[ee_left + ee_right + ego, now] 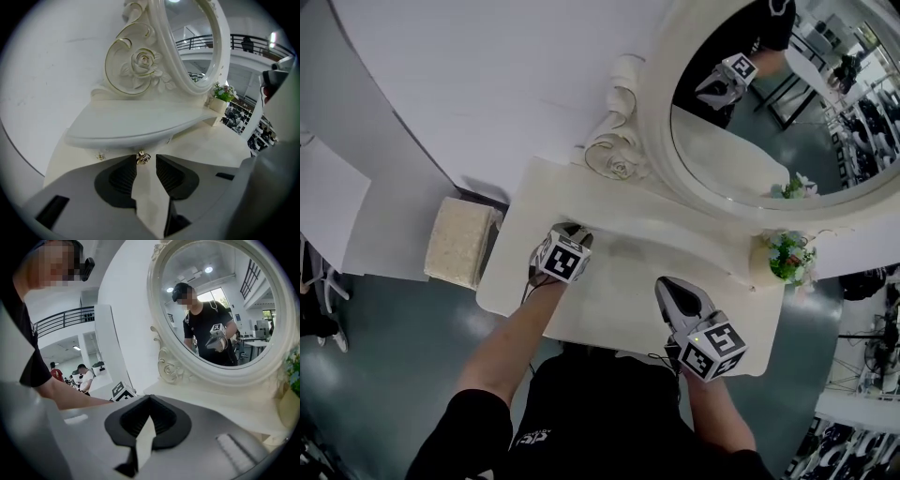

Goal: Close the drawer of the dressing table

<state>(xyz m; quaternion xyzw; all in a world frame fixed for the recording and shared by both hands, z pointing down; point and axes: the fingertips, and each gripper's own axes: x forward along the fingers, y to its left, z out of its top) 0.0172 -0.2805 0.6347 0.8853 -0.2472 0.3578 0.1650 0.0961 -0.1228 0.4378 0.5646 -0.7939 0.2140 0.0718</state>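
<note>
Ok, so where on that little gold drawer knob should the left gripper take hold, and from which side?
Grip the gold knob across its small round head, one pad on each side. Come straight in from the front, just under the curved shelf. The knob sticks out towards the left gripper, whose open jaws stand either side of it, so closing them there would probably catch it.

1. Shirt (609,412), black: small white print (534,437) near the left shoulder, too small to read.
2. Marker cubes (564,259) (713,350): black-and-white square patterns only. No readable text anywhere.
</note>
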